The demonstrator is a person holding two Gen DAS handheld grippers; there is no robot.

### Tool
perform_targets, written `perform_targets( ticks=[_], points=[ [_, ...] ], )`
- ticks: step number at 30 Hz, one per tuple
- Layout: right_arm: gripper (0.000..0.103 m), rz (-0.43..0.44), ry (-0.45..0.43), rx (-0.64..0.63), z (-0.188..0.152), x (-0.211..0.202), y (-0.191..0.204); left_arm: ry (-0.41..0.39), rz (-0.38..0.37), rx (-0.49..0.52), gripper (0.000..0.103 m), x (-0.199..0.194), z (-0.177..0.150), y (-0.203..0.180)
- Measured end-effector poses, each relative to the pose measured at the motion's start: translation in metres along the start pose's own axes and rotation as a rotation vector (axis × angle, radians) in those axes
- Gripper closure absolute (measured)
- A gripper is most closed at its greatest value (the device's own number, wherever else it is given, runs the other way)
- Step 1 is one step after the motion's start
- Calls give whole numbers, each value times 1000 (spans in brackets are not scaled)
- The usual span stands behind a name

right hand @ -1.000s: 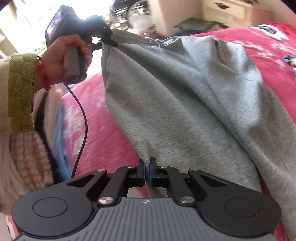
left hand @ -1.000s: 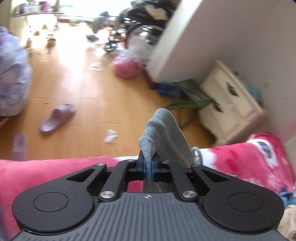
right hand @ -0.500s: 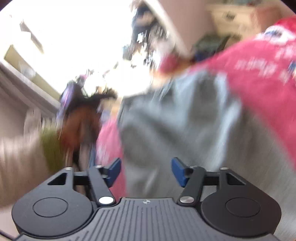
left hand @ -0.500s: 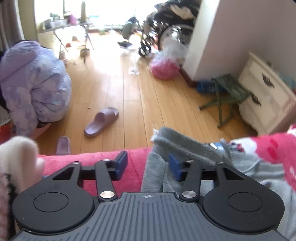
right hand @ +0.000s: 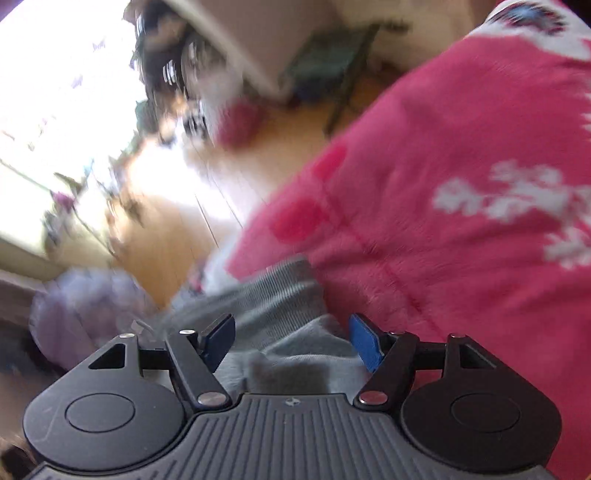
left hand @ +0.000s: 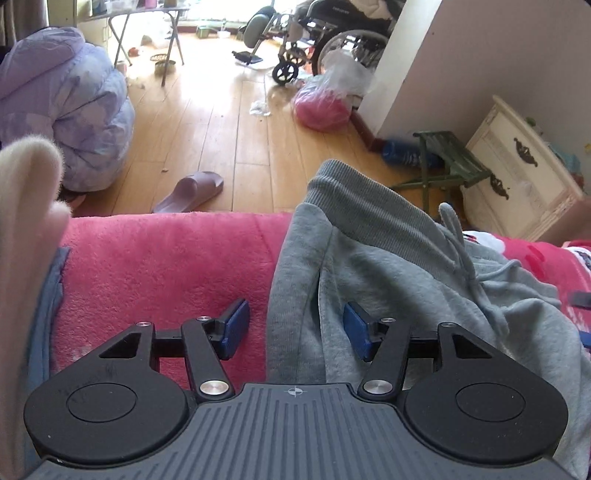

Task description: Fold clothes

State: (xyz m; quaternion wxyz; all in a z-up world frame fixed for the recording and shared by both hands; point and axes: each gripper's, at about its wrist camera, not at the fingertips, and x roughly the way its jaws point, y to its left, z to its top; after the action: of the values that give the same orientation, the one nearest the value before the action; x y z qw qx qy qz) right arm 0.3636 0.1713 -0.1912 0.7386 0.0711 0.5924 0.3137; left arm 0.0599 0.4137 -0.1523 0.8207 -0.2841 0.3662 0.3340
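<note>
Grey sweatpants (left hand: 406, 280) with a ribbed waistband (left hand: 369, 214) and a drawstring (left hand: 465, 266) lie on the pink blanket (left hand: 166, 266). My left gripper (left hand: 295, 328) hovers low over their left edge. Its jaws are opening, and the cloth's edge lies between the blue pads (left hand: 236, 326) without being pressed. The right wrist view is blurred by motion. There my right gripper (right hand: 291, 341) is over the ribbed waistband (right hand: 266, 295) beside the flowered pink blanket (right hand: 461, 184). Its jaws are closing but stand wide, with grey cloth between them and the pads (right hand: 364, 345) clear of it.
Past the bed edge lies a wooden floor (left hand: 229, 122) with a purple slipper (left hand: 192, 190), a lilac padded jacket (left hand: 62, 110), a wheelchair (left hand: 325, 33), a pink bag (left hand: 321, 107), a green stool (left hand: 447, 162) and a cream cabinet (left hand: 517, 173). A fluffy cream sleeve (left hand: 26, 206) fills the left edge.
Both grippers were shut on the lifted grey garment and have let go and opened. The sweatpants now lie on the blanket. My right gripper swept fast across to the waistband.
</note>
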Motion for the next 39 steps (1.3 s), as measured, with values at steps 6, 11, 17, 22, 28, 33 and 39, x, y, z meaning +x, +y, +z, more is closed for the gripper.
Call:
perform_targets(
  ticks=[6, 11, 17, 22, 28, 33, 39],
  points=[
    [93, -150, -130, -323, -4, -30, 61, -57, -56, 48, 81, -7, -6, -1],
    [93, -297, -336, -755, -11, -52, 142, -88, -78, 51, 90, -13, -5, -6],
    [89, -471, -315, -774, -13, 34, 127, -80, -48, 32, 85, -9, -7, -7],
    [67, -513, -345, -565, -19, 41, 101, -44, -51, 39, 65, -3, -7, -1],
    [61, -221, -396, -510, -16, -24, 120, -54, -66, -40, 51, 0, -2, 12],
    [64, -189, -130, -752, -46, 22, 160, -74, -46, -16, 49, 2, -2, 5],
    [63, -264, -97, -746, -52, 83, 173, -99, -22, 48, 48, 4, -6, -2]
  ],
)
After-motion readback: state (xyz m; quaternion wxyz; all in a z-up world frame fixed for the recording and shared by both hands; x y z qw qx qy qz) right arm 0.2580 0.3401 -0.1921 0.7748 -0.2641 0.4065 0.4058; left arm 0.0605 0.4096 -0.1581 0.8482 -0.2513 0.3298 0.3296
